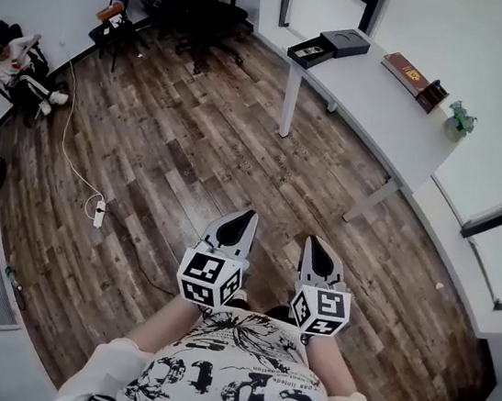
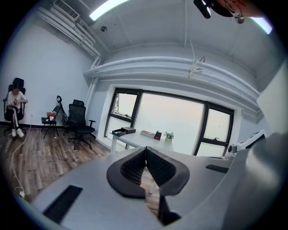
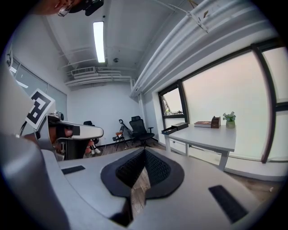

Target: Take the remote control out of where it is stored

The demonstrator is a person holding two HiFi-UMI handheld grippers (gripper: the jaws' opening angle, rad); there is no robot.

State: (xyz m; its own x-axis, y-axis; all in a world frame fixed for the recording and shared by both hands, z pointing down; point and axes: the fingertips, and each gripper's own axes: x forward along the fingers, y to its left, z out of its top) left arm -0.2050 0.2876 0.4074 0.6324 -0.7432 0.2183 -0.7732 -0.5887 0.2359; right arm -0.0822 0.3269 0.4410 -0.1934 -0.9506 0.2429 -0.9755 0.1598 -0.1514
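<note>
**Both claws clenched and empty, the job barely begun**

Nearest to me are the two claws, held out side by side above the wooden floor (image 1: 174,156), well short of the white worktop (image 1: 375,106). My left claw (image 1: 247,215) is clenched, its ribbed pads pressed together with nothing caught between them. My right claw (image 1: 312,242) is just the same, closed on nothing.

At the far end of the worktop stands an open black box (image 1: 311,53) with a dark grey lid or second box (image 1: 345,41) touching it. Towards the near end of the worktop lie a reddish book (image 1: 405,70), a small dark holder (image 1: 433,93) and a little potted plant (image 1: 458,118).

I cannot make out the remote control in any view. My guess is that it sits in the black box, since that is the only container on the worktop, but the contents are too small to tell.

As I judge it, nothing of the task is done. The box is untouched and neither claw is near it. What is left is everything: close in on the worktop's far end, open a claw, find the remote control, grip it and lift it clear.
</note>
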